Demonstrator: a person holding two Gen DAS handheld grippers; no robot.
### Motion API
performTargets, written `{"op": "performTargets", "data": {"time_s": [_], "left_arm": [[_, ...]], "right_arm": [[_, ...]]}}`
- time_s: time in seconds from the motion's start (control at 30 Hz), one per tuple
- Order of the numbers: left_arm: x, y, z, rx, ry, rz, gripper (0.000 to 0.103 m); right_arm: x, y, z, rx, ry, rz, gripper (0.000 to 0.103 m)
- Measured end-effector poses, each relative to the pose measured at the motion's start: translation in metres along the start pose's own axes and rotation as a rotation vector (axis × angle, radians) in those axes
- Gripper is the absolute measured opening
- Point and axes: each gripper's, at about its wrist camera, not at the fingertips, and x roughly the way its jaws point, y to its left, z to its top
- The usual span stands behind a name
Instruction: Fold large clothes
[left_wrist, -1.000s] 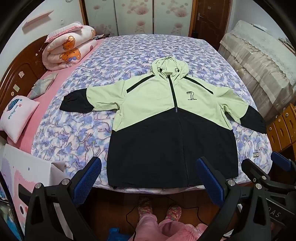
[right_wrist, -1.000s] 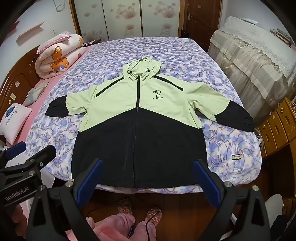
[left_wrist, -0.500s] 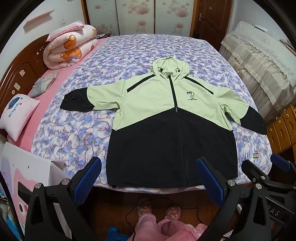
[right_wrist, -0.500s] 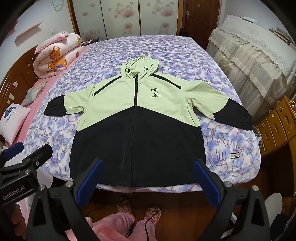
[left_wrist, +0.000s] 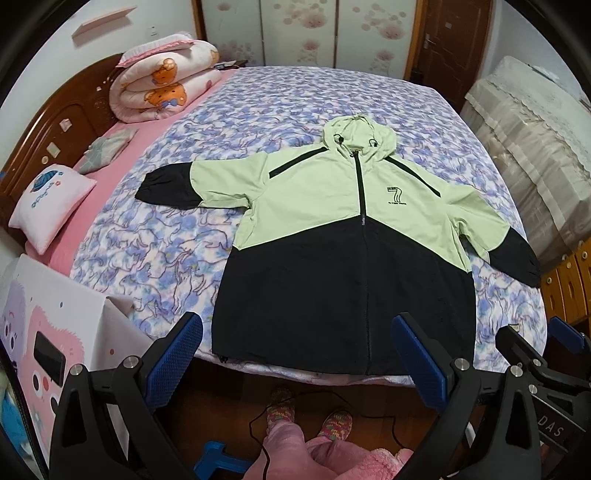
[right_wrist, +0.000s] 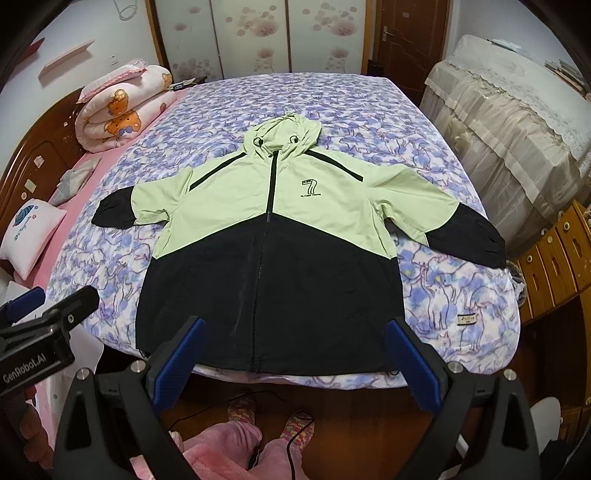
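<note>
Lying flat and zipped on the purple patterned bedspread, the green-and-black hooded jacket has both sleeves out to the sides and its hem at the near bed edge. Both grippers — left gripper and right gripper — hover above that hem, fingers spread wide, pinching nothing.

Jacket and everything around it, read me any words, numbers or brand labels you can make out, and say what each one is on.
"7": chest of the jacket.
"FLYING YOUTH", roughly, small: under that 7.
"GenRobot.AI": left tongs body.
"DAS", cut off: right tongs body.
Blanket tag: too small to read.
Pillow lettering: blurred.
</note>
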Motion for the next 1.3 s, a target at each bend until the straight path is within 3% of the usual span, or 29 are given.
{"op": "performTargets", "data": {"time_s": [0.23, 0.53, 0.8, 1.03, 1.3], "left_arm": [[-0.006, -0.018, -0.011, -0.005, -0.013, 0.035, 0.101], [-0.011, -0.019, 0.002, -0.023, -0.057, 0.061, 0.101], [0.022, -0.002, 0.023, -0.056, 0.015, 0.031, 0.101], [0.074, 0.051, 0.046, -0.112, 0.095, -0.037, 0.101], [0.146, 0.154, 0.100, -0.157, 0.224, -0.096, 0.101]], "right_arm": [[0.006, -0.026, 0.005, 0.009, -0.002, 0.031, 0.098], [0.010, -0.046, 0.016, 0.038, -0.061, 0.086, 0.098], [0.015, -0.027, 0.030, -0.059, -0.138, 0.077, 0.098], [0.036, 0.021, 0.042, -0.177, -0.140, 0.041, 0.098], [0.088, 0.106, 0.076, -0.171, -0.004, 0.002, 0.098]]}}
